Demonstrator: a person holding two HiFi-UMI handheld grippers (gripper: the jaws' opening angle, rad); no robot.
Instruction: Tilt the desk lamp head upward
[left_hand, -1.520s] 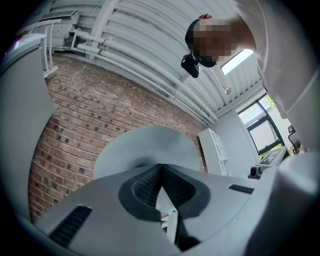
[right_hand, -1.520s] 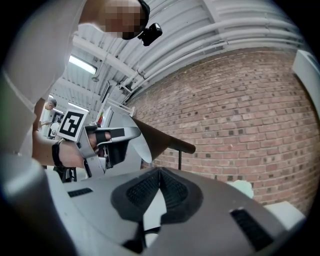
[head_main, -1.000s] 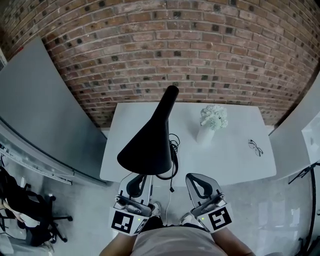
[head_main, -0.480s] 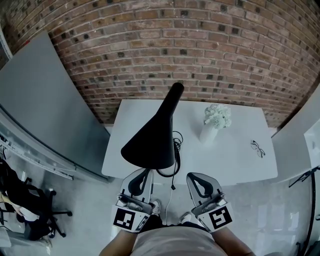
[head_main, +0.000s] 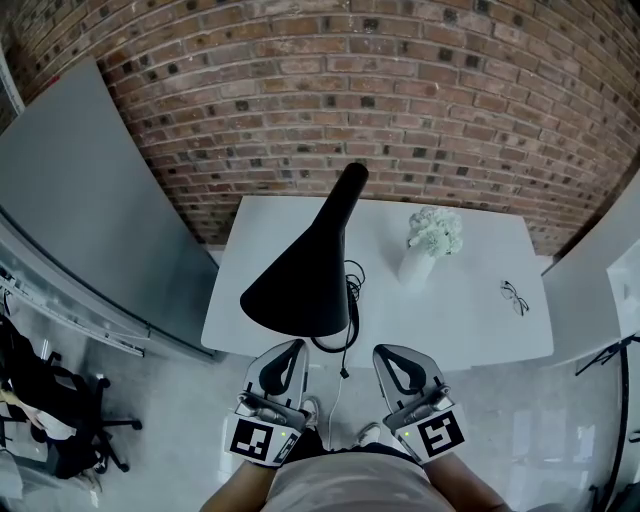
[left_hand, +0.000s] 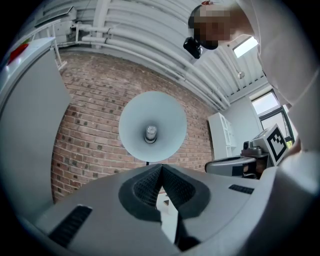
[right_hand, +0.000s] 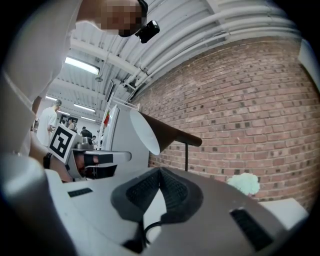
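Note:
The black desk lamp's cone-shaped head (head_main: 300, 285) hangs over the near left part of the white table (head_main: 470, 320), mouth facing down toward me. Its neck (head_main: 350, 185) rises toward the brick wall. My left gripper (head_main: 292, 350) is shut and empty just below the shade's near rim. In the left gripper view it points up into the shade's white inside (left_hand: 152, 132), jaw tips (left_hand: 161, 167) meeting. My right gripper (head_main: 388, 352) is shut and empty to the right of the shade, which appears side-on (right_hand: 150, 131) above its closed jaws (right_hand: 160, 171).
A white vase of pale flowers (head_main: 430, 240) stands at mid-table, and a pair of glasses (head_main: 512, 297) lies near the right end. A black cable (head_main: 348, 300) loops beside the lamp and hangs off the front edge. A grey partition (head_main: 90, 200) stands on the left.
The view has shifted slightly. My left gripper shows a little more from under the shade's near rim. Both grippers stay shut and the lamp head keeps its tilt.

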